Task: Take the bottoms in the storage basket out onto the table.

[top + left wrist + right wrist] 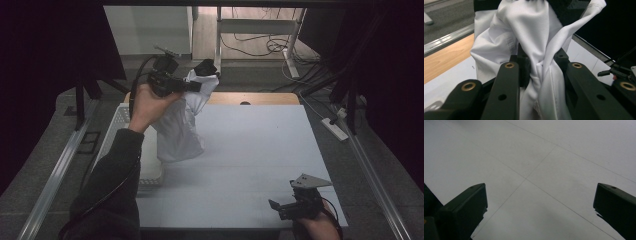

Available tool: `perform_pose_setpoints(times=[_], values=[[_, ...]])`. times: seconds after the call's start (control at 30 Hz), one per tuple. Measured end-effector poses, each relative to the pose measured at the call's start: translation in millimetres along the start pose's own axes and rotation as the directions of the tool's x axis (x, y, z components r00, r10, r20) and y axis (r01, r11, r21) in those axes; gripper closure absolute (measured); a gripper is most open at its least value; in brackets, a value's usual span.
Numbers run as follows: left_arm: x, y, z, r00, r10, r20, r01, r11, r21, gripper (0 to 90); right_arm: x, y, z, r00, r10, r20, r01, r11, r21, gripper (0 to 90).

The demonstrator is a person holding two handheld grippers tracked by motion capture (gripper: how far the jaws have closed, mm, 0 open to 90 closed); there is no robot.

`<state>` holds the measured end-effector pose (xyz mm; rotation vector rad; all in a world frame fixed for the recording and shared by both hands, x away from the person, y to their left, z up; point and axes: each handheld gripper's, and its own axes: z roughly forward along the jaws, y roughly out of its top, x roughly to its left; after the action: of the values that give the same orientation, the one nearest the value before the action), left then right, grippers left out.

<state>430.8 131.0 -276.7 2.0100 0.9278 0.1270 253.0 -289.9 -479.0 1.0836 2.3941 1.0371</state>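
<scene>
From the high view, the left gripper (192,86) is raised at the far left of the table (260,165), clenched on the top of a white garment (181,127) that hangs down from it, its lower end at the table's left edge beside a white basket (114,129). The left forearm reaches up and forward. The right gripper (280,206) rests low at the near right.

In the left gripper view, bunched white cloth (536,50) is pinched between the jaws.

In the right gripper view, the jaws stand wide apart over bare table (544,165), released.
</scene>
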Motion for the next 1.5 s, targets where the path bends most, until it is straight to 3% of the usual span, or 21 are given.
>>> perform_pose_setpoints(times=[0.43,0.9,1.5], values=[[-12.8,6.1,19.6,0.9989,0.031,0.035,-0.031,0.9995,0.002,73.6,-0.2,-0.2,-0.3,1.0000,-0.001,-0.004,0.001,1.000,-0.003,0.0],[-15.4,-7.5,56.3,0.9977,0.058,0.036,-0.059,0.9978,0.030,73.2,0.1,-0.2,-0.5,1.0000,-0.004,-0.004,0.004,1.000,-0.002,0.0],[-15.8,-32.1,96.6,0.9924,0.123,-0.014,-0.121,0.9901,0.071,71.6,0.5,-0.4,-0.5,0.9999,-0.010,-0.007,0.010,1.000,-0.002,0.0]])
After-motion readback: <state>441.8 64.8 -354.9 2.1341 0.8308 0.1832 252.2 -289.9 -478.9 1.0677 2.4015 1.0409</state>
